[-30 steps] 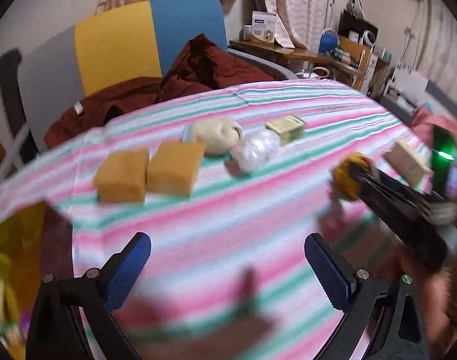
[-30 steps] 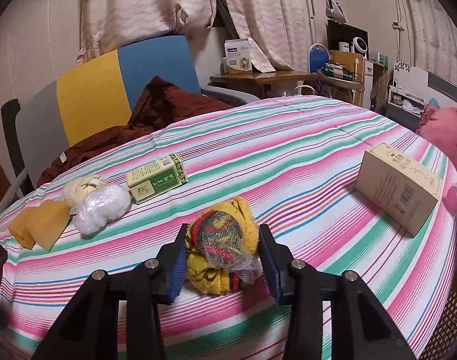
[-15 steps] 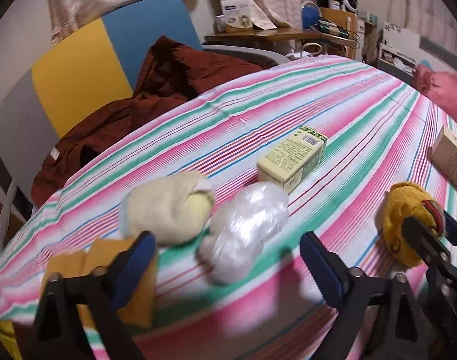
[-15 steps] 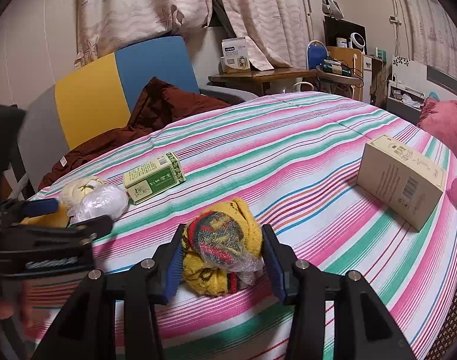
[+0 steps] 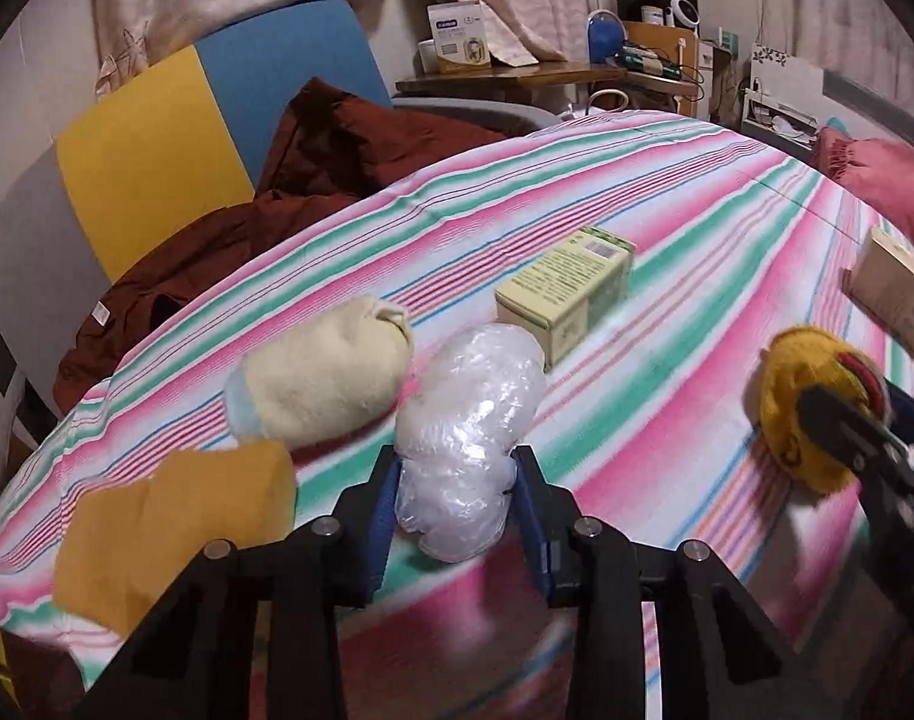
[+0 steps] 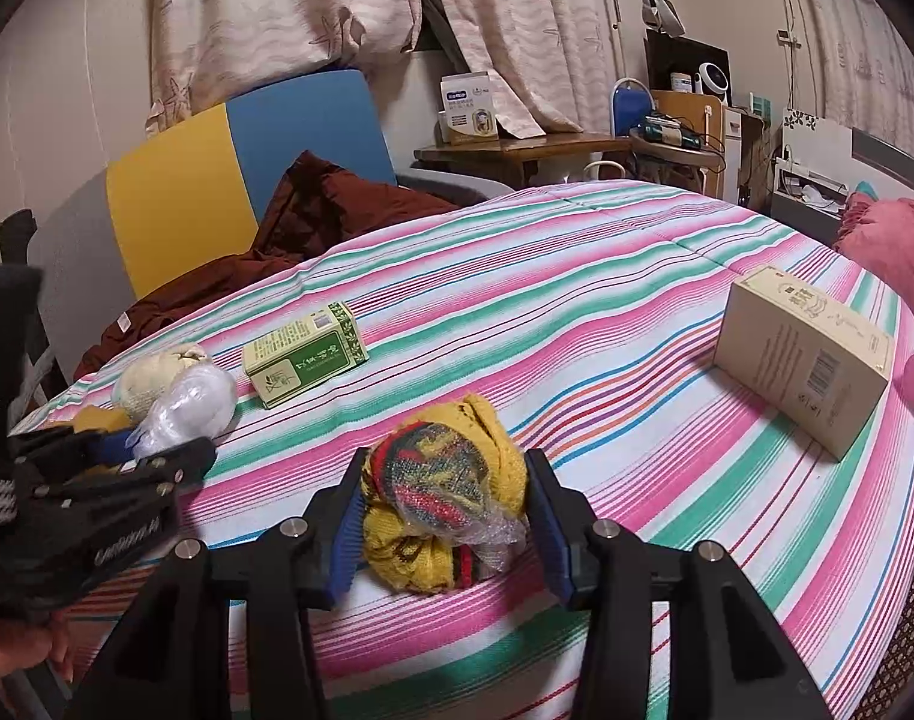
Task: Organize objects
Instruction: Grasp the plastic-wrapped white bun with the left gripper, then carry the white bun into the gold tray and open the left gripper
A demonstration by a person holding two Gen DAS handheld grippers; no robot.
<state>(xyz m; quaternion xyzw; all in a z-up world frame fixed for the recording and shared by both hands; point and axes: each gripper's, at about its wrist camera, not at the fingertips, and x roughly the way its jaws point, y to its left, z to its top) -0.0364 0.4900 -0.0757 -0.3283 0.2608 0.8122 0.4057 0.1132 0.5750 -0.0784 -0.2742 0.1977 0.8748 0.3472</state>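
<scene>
A clear plastic bundle [image 5: 469, 432] sits clamped between the blue fingers [image 5: 384, 510] of the left gripper [image 5: 457, 516], whose jaws have just closed on its near end, on a striped worktop [image 5: 667, 312]. Beyond the fingertips and slightly left lies a cream cloth roll [image 5: 324, 378], touching the bundle; a green box [image 5: 568, 291] stands just past it to the right, and a mustard sponge [image 5: 174, 516] lies left of the fingers. The right gripper [image 6: 444, 525] is pressed on a yellow knitted bundle [image 6: 444, 492]. The grip on soft, slippery wrap looks shallow, so a straight, slow lift would best keep the bundle from sliding out or dragging the cloth roll along.
</scene>
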